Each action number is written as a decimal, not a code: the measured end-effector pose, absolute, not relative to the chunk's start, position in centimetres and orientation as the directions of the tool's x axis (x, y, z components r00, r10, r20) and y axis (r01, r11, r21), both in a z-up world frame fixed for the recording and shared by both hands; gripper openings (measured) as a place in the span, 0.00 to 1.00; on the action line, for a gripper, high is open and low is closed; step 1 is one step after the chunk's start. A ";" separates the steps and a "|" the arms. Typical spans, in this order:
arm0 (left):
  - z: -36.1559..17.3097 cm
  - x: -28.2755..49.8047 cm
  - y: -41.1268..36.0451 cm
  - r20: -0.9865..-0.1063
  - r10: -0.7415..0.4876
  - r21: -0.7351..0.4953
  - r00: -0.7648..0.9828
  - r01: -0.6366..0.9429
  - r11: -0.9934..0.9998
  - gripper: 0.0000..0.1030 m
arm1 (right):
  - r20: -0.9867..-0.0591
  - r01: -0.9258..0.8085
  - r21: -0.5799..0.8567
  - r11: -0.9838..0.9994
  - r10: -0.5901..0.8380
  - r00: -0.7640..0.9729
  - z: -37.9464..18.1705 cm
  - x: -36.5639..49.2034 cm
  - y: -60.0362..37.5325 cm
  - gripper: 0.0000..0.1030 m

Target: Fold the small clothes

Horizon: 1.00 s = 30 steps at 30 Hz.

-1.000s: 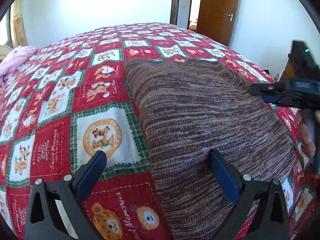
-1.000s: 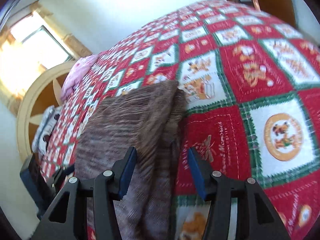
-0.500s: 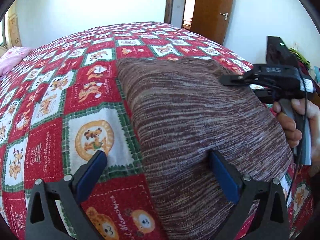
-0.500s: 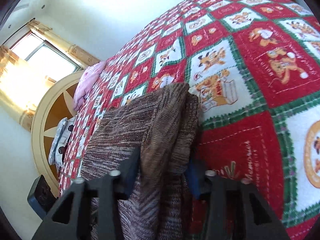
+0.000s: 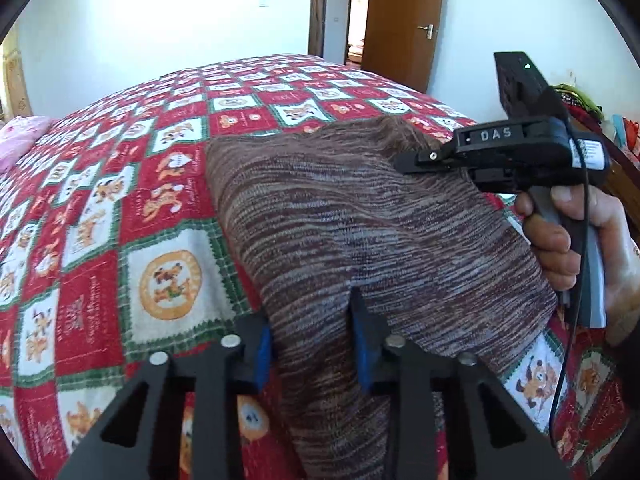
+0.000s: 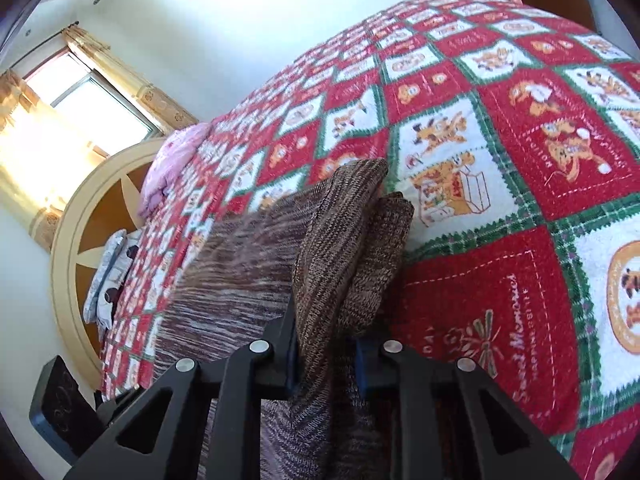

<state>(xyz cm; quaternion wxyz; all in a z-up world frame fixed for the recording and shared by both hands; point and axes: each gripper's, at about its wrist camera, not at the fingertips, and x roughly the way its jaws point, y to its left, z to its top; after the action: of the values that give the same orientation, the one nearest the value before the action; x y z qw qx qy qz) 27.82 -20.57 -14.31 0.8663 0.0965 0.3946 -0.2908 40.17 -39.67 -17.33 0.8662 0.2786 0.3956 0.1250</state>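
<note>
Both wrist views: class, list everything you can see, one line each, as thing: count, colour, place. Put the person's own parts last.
knitted garment: one, brown marl, lying on the bedspread, edges pinched at both grippers
bedspread: one, red, white and green cartoon squares, covering the bed
pink bedding: one, pink, by the headboard
headboard: one, cream and brown, curved, below the window
window: one, bright, yellow curtains
door: one, brown, red ornament, far wall
left gripper: one, black, blue pads, closing on the garment
right gripper: one, black, closing on the garment's bunched edge
hand: one, holding the right gripper's handle

both jaws closing onto sweater (image 5: 360, 216) edges
</note>
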 end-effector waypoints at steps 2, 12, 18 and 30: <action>-13.5 27.3 -20.0 -0.733 -0.433 -0.070 0.525 0.575 0.815 0.29 | -0.601 -0.006 0.587 0.809 0.441 0.666 -16.5 39.8 -39.1 0.20; -9.7 24.0 -15.3 -0.690 -0.414 -0.037 0.594 0.542 0.840 0.27 | -0.556 -0.129 0.575 0.808 0.502 0.663 -12.3 37.9 -33.9 0.20; -8.3 22.6 -11.0 -0.674 -0.378 -0.022 0.634 0.494 0.869 0.27 | -0.532 -0.197 0.589 0.784 0.560 0.635 -11.4 37.5 -29.3 0.20; -7.8 20.9 -3.1 -0.661 -0.281 -0.011 0.695 0.366 0.931 0.27 | -0.519 -0.318 0.599 0.735 0.659 0.545 -10.8 37.8 -18.4 0.19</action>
<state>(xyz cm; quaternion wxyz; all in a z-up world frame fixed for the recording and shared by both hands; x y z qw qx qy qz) 20.87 -3.09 -7.76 0.9187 0.0608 0.3483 -0.1760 37.79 -18.38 -10.80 0.8498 0.2238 0.3811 0.2872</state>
